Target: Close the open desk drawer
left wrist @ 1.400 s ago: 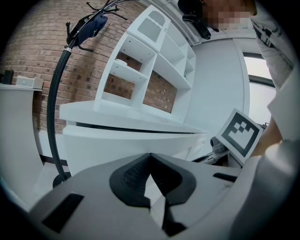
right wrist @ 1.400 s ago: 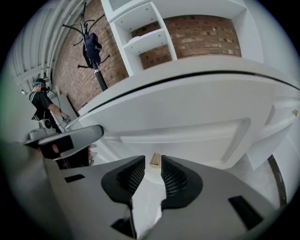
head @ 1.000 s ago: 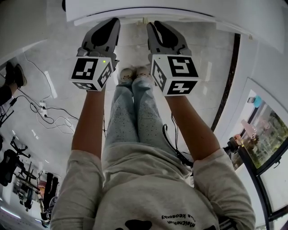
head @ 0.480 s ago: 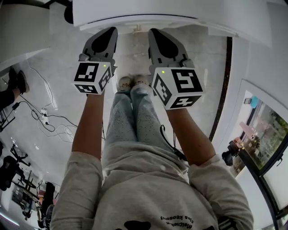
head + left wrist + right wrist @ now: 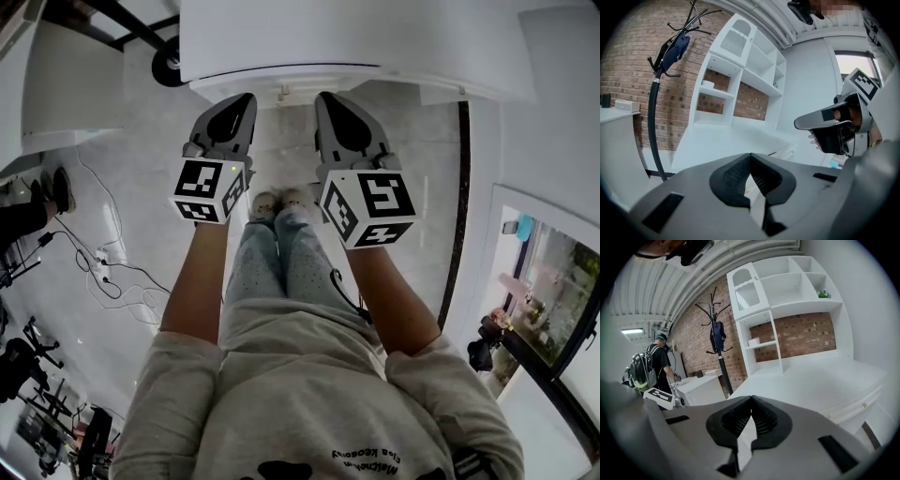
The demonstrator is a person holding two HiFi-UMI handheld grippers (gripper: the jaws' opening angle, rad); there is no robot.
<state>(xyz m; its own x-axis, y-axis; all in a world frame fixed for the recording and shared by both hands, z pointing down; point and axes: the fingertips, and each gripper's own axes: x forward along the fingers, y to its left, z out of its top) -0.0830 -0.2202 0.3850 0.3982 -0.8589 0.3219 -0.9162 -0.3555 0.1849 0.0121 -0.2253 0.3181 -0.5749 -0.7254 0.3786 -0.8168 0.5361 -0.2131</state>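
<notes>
The white desk [image 5: 375, 42] fills the top of the head view. Its drawer front [image 5: 862, 405], with a small knob, lies just under the desk top's front edge; I cannot tell how far out it stands. My left gripper [image 5: 247, 97] and right gripper [image 5: 322, 97] are held side by side, tips just short of that edge and touching nothing. Both are shut with nothing between the jaws: in the left gripper view the tips [image 5: 750, 155] meet, and in the right gripper view [image 5: 751, 399] too. The right gripper [image 5: 834, 126] also shows beside the left one.
A white shelf unit [image 5: 787, 310] stands at the desk's back against a brick wall. Left of it are a black coat stand [image 5: 717, 348], a second white desk [image 5: 66, 94] and a person with a backpack [image 5: 649, 369]. Cables [image 5: 112, 272] lie on the floor at the left.
Both grippers have risen together in front of the desk. More of the desk top now shows above them, and they stay side by side.
</notes>
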